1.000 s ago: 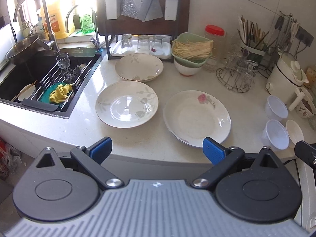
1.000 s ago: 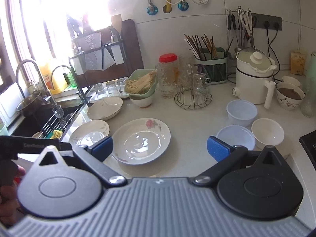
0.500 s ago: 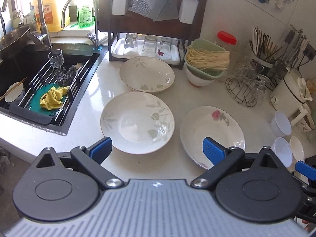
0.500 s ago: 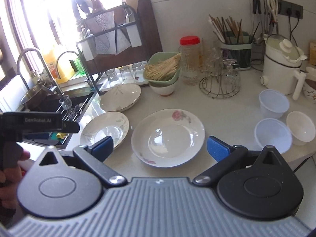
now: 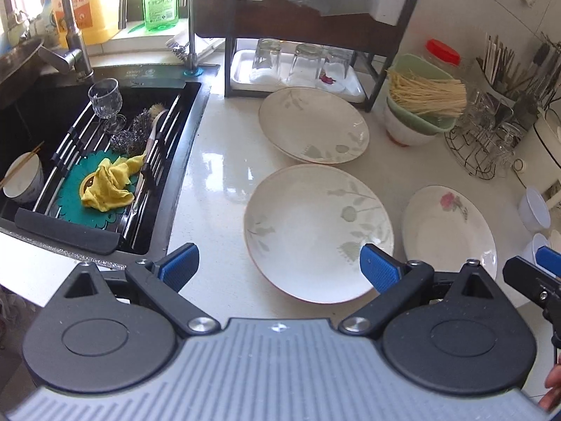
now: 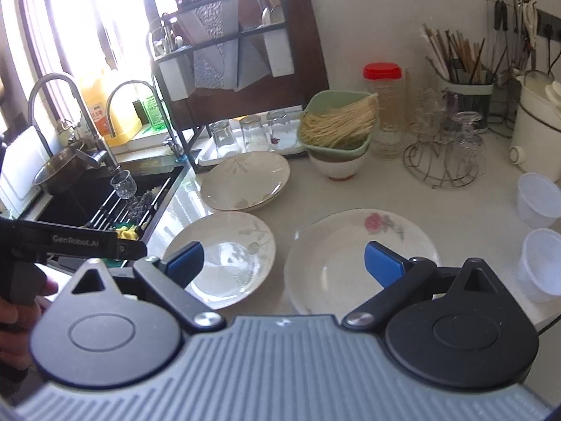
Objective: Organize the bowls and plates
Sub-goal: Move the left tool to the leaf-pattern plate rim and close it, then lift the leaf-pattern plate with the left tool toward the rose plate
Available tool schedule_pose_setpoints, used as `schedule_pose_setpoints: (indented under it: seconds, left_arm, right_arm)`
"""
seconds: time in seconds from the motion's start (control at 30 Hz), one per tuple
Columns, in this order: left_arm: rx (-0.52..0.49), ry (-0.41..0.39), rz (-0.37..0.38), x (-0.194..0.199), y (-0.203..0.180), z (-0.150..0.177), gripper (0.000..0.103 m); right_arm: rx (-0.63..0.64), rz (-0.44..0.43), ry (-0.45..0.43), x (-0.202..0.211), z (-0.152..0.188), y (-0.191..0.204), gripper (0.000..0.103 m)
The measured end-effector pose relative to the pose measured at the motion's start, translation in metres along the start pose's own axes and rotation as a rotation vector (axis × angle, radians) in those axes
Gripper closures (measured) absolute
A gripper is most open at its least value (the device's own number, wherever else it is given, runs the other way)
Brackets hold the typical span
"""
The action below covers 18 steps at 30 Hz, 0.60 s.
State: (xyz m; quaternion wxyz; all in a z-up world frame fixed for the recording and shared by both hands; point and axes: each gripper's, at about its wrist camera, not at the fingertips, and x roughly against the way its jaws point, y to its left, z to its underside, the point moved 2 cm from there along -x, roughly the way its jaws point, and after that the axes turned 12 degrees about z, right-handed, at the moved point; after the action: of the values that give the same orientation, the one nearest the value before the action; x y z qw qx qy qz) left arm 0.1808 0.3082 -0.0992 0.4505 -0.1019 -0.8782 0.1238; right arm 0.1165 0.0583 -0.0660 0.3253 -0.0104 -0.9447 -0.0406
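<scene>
Left gripper (image 5: pixel 278 268) hovering low over the near edge of the table (image 5: pixel 217 189), fingers (image 5: pixel 178 266) spread wide, holding nothing. Right finger pad over the near rim of the middle plate (image 5: pixel 317 231), left pad over bare table near the sink (image 5: pixel 94 161).

Right gripper (image 6: pixel 284 263) likewise empty, fingers (image 6: pixel 380 263) wide apart, straddling the gap between the middle plate (image 6: pixel 224 256) and the rose plate (image 6: pixel 350 256); right pad above the rose plate's centre, left pad above the middle plate's left part.

Three plates flat on the table, none stacked: far plate (image 5: pixel 313 124) with leaf print just in front of the rack (image 5: pixel 315 28), its near rim almost touching the middle plate; rose plate (image 5: pixel 448 226) off to the right, apart from both.

Two plastic bowls (image 6: pixel 538 198) at the right table edge, one behind the other. Green bowl (image 6: pixel 333 126) full of noodles stacked in a white bowl (image 6: pixel 336 166), between the far plate and the glass holder (image 6: pixel 445 154).

In the sink: a wine glass (image 5: pixel 105 100) upright on the drain rack, a yellow cloth (image 5: pixel 108 184) on a green mat, a small bowl (image 5: pixel 22 180) with chopsticks across it.
</scene>
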Motion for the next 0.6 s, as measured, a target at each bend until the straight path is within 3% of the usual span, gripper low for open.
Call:
schedule_pose_setpoints:
  seconds: [0.1, 0.17, 0.37, 0.6]
  left_arm:
    - [-0.021, 0.014, -0.056, -0.012, 0.022, -0.003, 0.003]
    - [-0.028, 0.023, -0.049, -0.02, 0.035, -0.004, 0.003]
    - [-0.044, 0.059, 0.052, -0.051, 0.06, -0.013, 0.007]
    - [-0.036, 0.1, 0.148, -0.09, 0.073, -0.023, 0.042]
  right_arm:
    - [-0.003, -0.013, 0.023, -0.016, 0.002, 0.02, 0.006]
    - [-0.011, -0.03, 0.054, -0.027, 0.004, 0.031, 0.018]
    - [-0.069, -0.012, 0.125, -0.06, 0.018, 0.055, 0.047]
    - [-0.201, 0.062, 0.245, -0.096, 0.032, 0.058, 0.066]
